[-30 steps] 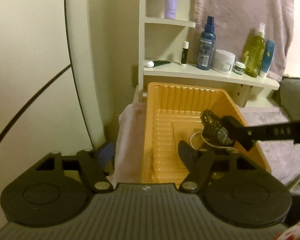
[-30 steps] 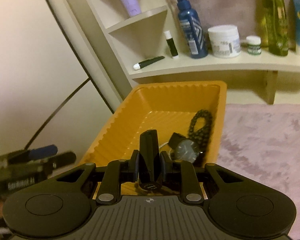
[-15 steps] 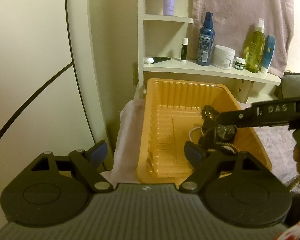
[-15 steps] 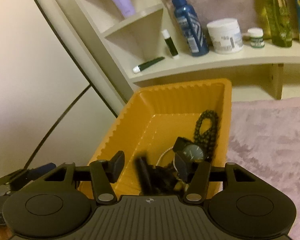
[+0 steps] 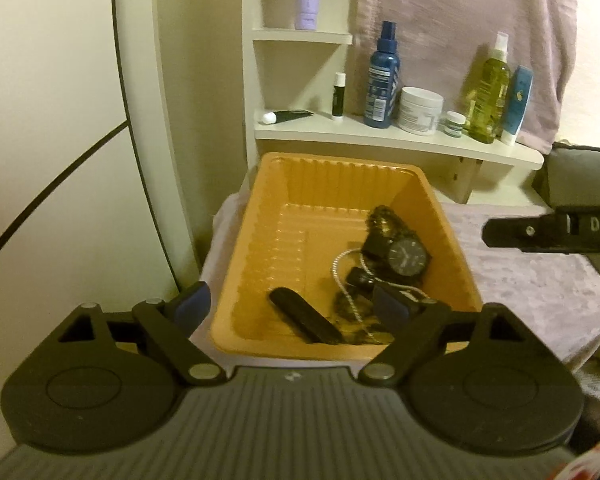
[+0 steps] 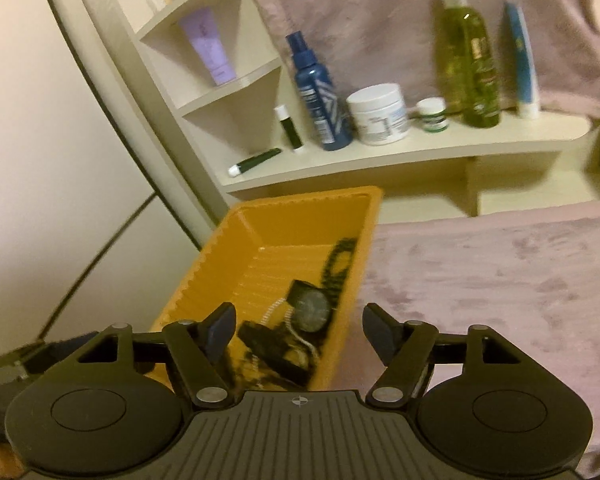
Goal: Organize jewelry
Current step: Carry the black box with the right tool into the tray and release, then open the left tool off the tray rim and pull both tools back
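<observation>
Where a mauve blanket covers the bed, an orange tray sits below a cream shelf, just beside the pale wall. Contents, gathered toward the tray's near right corner:

- a black wristwatch, dial up, leaning on the right wall;
- a dark beaded bracelet behind the watch;
- a thin silver chain looping in front of the watch;
- a long black bar-shaped piece lying flat on the tray floor, nearest the front rim; its kind cannot be told.

Left gripper: jaws wide, having just been opening, nothing between them; the tray's near rim shows in the gap. Right gripper: jaws wide, likewise just opened, empty, held above the tray's near end; in the left wrist view its finger reaches in from the right, apart from the tray.

On the shelf, upright: a lip balm stick, blue spray bottle, white jar, small jar, yellow-green bottle, blue tube. A dark tube lies flat at the left end.
</observation>
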The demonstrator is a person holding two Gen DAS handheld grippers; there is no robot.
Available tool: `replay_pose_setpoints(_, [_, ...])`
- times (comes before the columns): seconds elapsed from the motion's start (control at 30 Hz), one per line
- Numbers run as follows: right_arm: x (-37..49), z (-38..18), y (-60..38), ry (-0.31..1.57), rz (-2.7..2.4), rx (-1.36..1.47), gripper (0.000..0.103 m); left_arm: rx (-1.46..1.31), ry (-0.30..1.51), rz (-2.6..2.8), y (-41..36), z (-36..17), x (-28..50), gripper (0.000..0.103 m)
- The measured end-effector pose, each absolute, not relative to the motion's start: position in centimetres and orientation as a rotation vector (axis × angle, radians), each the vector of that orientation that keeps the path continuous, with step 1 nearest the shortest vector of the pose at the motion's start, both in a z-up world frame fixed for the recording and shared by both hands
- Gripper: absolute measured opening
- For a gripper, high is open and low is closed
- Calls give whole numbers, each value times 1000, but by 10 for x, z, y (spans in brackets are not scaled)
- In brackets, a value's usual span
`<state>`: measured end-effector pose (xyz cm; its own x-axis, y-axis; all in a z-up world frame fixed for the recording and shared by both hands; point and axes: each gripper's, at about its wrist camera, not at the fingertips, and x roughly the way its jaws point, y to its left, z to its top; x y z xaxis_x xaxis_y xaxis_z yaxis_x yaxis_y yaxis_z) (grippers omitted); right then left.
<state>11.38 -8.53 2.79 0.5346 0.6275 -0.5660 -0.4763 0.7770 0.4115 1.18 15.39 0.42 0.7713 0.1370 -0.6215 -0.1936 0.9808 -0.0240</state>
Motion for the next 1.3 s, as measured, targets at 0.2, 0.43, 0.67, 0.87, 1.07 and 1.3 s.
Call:
replay_pose_setpoints(0.2, [103,27,-110,758,599,160,77,-142,709,180,140,4,9,87])
replay_pose_setpoints(0.43, [84,22,-128,794,577,138,77,-189,760,194,130,4,4,87])
replay_pose_setpoints(0.67, [66,24,-139,799,550,119,77,-156,766,197,117,11,-5,88])
replay_pose_setpoints(0.87, [54,26,-153,814,516,102,78,-124,763,176,97,16,-11,91])
replay_pose_setpoints(1.07, [44,23,-167,842,494,92,78,-91,772,141,70,9,-14,92])
replay_pose_setpoints(1.3, [35,16,-177,860,472,66,78,-84,793,112,47,-2,-14,93])
